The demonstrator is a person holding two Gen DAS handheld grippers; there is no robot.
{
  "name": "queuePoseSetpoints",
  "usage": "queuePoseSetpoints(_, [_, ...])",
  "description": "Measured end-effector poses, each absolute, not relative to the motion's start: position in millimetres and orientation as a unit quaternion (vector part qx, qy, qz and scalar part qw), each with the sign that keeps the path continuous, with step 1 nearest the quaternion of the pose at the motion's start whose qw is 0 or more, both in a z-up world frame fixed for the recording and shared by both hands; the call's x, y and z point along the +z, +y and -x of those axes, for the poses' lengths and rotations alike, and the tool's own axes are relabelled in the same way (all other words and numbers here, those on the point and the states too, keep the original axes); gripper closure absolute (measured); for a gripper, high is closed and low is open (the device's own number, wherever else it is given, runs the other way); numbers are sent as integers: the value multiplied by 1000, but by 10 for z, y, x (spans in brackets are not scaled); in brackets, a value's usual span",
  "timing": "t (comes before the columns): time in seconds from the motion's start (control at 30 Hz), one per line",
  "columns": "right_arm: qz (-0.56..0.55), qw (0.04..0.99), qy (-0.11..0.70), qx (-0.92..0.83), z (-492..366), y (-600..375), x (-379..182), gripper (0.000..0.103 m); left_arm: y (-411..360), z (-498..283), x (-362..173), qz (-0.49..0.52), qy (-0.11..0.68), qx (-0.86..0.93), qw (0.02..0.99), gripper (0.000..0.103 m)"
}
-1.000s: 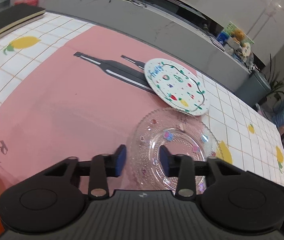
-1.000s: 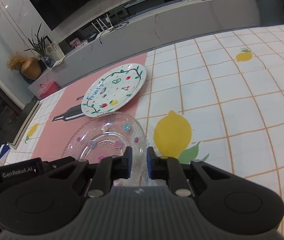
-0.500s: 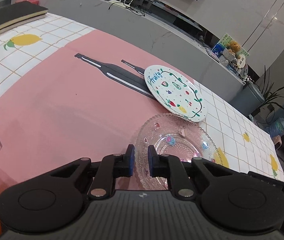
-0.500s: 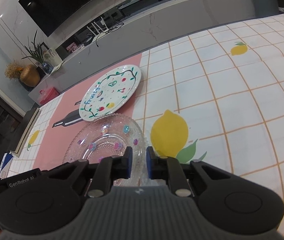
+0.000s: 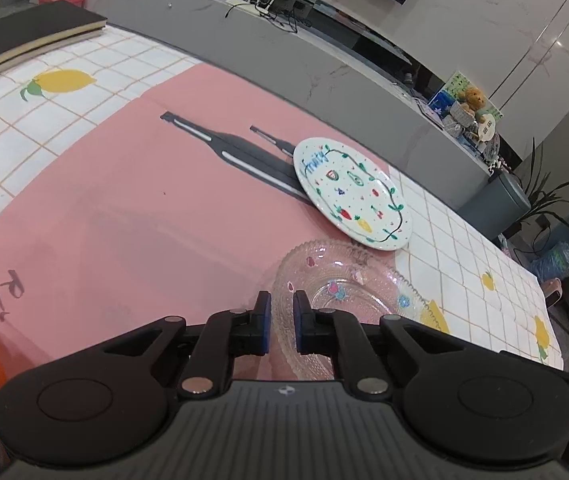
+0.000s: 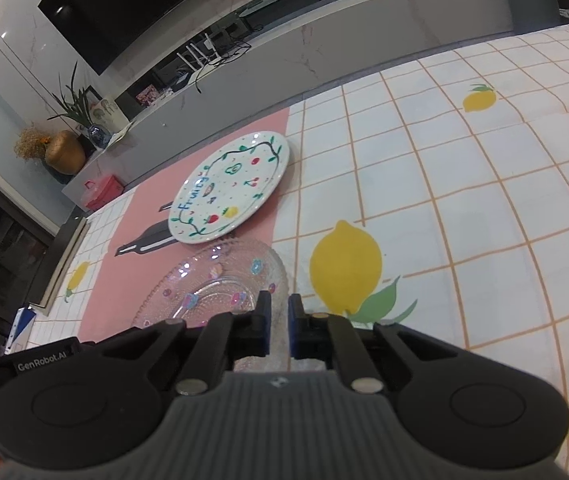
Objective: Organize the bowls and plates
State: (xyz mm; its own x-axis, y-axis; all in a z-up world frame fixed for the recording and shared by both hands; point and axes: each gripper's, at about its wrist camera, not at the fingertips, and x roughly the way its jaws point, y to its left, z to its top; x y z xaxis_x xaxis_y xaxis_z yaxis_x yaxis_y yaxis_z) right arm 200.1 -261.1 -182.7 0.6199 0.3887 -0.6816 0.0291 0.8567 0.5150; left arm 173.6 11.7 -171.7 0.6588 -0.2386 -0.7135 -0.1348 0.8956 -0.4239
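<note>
Nearest, the left gripper (image 5: 281,322) and right gripper (image 6: 279,322) had both pinched opposite rims of the clear beaded glass bowl (image 5: 344,300), its jaws just closing, probably for a steady two-handed lift. Just beyond, almost touching, lay the white fruit-painted ceramic plate (image 6: 230,188) on the pink mat (image 5: 144,208).

A home living room — a big wall-mounted television (image 6: 140,4) above a long grey media console (image 5: 324,68), potted plants (image 6: 72,100), a teddy bear (image 5: 472,98).
</note>
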Motion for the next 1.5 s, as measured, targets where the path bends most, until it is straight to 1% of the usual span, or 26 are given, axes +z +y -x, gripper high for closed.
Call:
queuePoseSetpoints(0.2, [-250,866,418,114,-1822,-2637,-1685,97,124,-1580,-1547,224,402,-36,887,91])
queuePoseSetpoints(0.47, [-260,870,401,116,-1394,-2699,-1446,97,92,-1173,-1293,220,395,-54,890,91])
queuePoseSetpoints(0.73, [-265,873,397,104,-795,-2829,-1296,98,19,-714,-1270,229,411,-72,879,91])
queuePoseSetpoints(0.93, [-268,867,409,94,-385,-2908,-1333,98,-8,-439,-1350,232,429,-83,869,91])
queuePoseSetpoints(1.1, [-283,851,435,83,-175,-2973,-1484,98,-25,-316,-1464,236,445,-88,859,91])
queuePoseSetpoints(1.5, [-269,848,451,76,-108,-2948,-1630,97,-146,-244,-1518,202,446,-81,868,91])
